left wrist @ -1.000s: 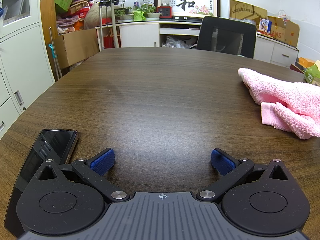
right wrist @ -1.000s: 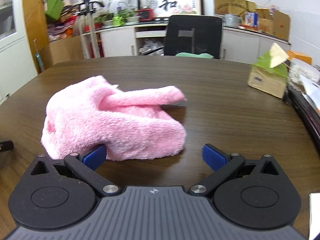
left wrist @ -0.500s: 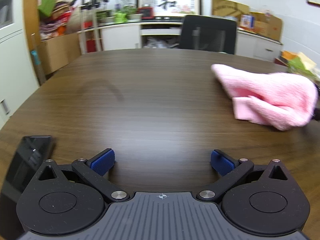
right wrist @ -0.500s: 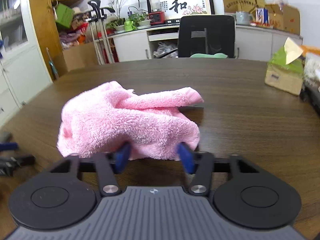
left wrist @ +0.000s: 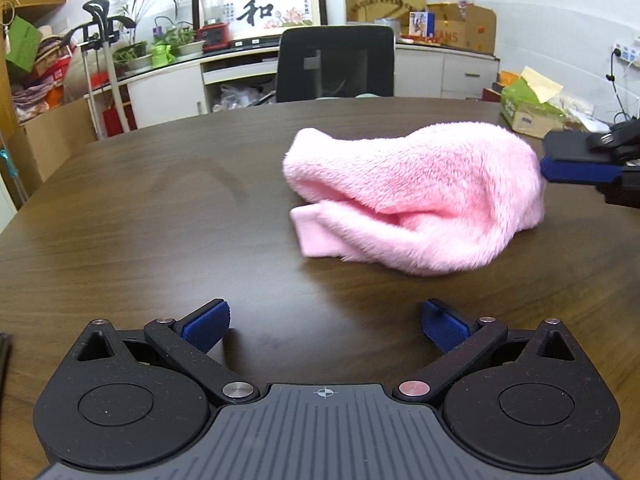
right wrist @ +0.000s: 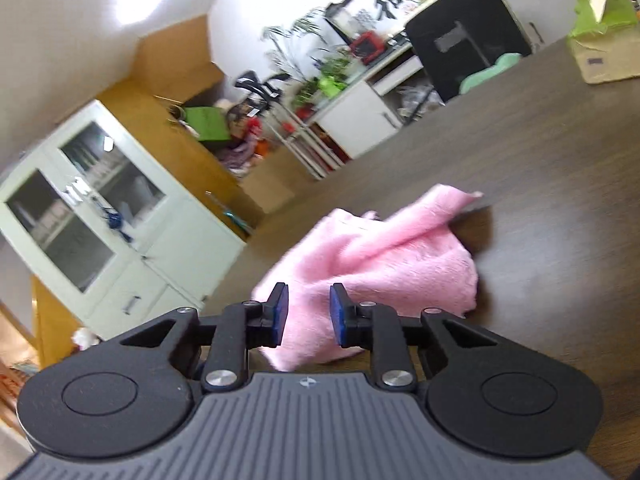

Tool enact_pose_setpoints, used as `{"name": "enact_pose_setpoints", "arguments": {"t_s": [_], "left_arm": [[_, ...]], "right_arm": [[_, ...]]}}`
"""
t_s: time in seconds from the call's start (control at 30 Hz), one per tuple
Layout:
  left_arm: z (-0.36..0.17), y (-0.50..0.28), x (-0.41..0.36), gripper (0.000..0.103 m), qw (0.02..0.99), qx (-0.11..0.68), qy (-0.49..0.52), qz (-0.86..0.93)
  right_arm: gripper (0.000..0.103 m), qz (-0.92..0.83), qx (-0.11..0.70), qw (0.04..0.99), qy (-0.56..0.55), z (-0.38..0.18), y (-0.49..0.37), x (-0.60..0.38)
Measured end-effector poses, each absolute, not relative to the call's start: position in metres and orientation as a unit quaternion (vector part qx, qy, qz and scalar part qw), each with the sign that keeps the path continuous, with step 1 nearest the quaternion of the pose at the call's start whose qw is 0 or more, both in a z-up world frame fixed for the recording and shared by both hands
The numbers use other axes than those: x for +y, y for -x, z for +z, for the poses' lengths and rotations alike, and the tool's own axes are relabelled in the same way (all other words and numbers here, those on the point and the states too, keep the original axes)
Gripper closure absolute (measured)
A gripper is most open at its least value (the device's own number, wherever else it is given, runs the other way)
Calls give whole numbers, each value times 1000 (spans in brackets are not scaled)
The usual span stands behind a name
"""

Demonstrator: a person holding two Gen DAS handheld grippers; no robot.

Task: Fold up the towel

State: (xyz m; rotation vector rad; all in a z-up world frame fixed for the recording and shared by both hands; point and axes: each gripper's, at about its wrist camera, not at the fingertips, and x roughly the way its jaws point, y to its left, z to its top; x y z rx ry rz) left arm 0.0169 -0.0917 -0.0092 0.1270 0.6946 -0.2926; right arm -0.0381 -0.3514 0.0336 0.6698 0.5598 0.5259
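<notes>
The pink towel lay in a loose, crumpled heap on the dark wooden bench, one hemmed edge poking out low on the side facing the left tongs. Those tongs sat low over the bench on the near side of the towel, well apart from it, their blue pads spread wide with only bare wood between them — they held nothing.

The right tongs were at the towel's far-right end as the left wrist view showed it, where a blue pad touched the fluffy bulge of cloth. From the right wrist view, which was tilted sharply, the two pads stood narrowed to a small gap with pink towel showing between and beyond them; the frame was blurred, and I could not tell whether cloth was actually pinched or merely lay behind the gap. A flat corner of the towel stuck out from the heap on the side away from the right tongs, casting a dark shadow on the bench.

Beyond the towel, a black office chair stood at the bench's far edge. To the right of the towel, near the bench's edge, sat a cardboard tissue box with green wrapping.
</notes>
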Motion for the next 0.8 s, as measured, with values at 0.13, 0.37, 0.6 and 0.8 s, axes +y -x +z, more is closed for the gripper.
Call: {"name": "enact_pose_setpoints", "arguments": {"t_s": [0.13,0.37,0.6,0.8], "left_arm": [[-10,-25,-94,0,928,336,-62,-146],[-7,-39,-95,0,929,334,-39,-157],[-3,-45,-92,0,928,329,-17,-176],[2,-46,-87,5,928,319,-2,-193]], "right_arm": [[49,222,272,886,-304,39,40,-360],[20,152,304,901,-270,27,32,-364],[14,143,316,897,-275,4,25,-363],[11,139,301,895,-298,2,30,-370]]}}
